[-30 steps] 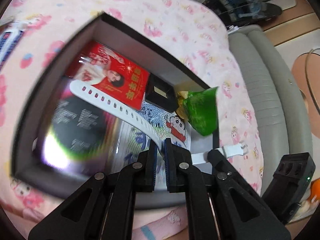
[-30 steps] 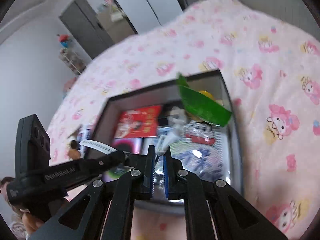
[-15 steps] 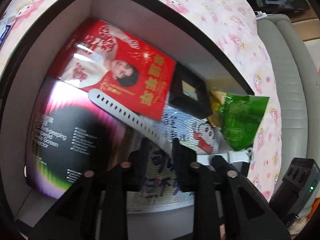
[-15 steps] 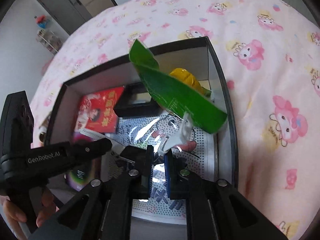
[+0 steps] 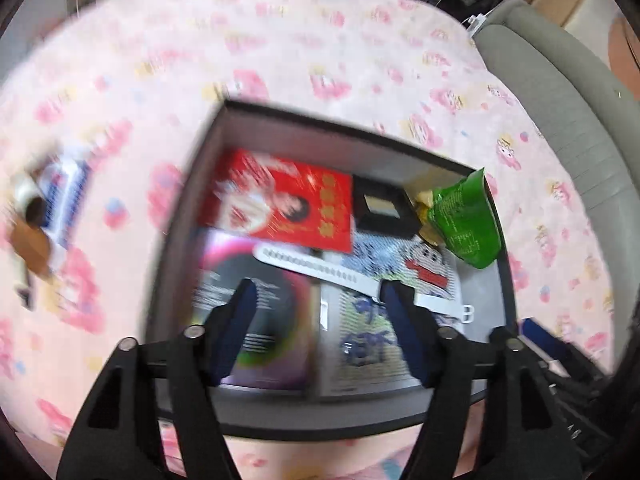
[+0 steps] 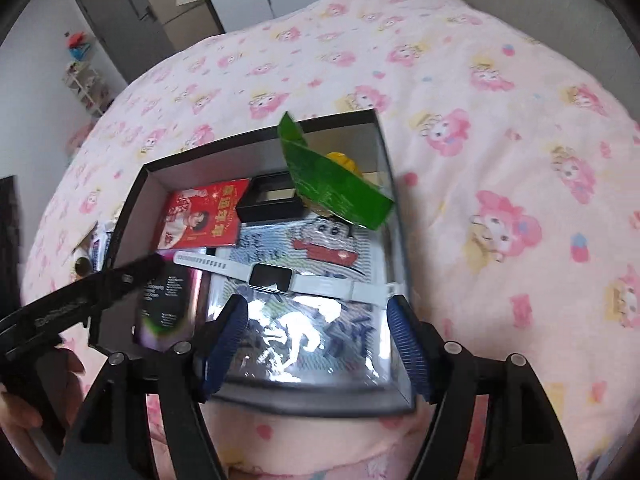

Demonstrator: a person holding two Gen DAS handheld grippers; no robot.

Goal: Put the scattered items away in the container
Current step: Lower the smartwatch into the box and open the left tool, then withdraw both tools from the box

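**Watch released into box**

White watch point(image 6: 276, 278): formerly pinched by both grippers, now lying flat across the booklets inside the box point(image 6: 394, 216). Left gripper point(image 5: 320, 304) and right gripper point(image 6: 318, 316): both sprung wide, drawn back above the box.

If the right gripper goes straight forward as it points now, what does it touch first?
Most likely the white watch, lying flat in the box just ahead of the open right gripper. Depth is unclear; the glossy comic sheet beneath could come first.
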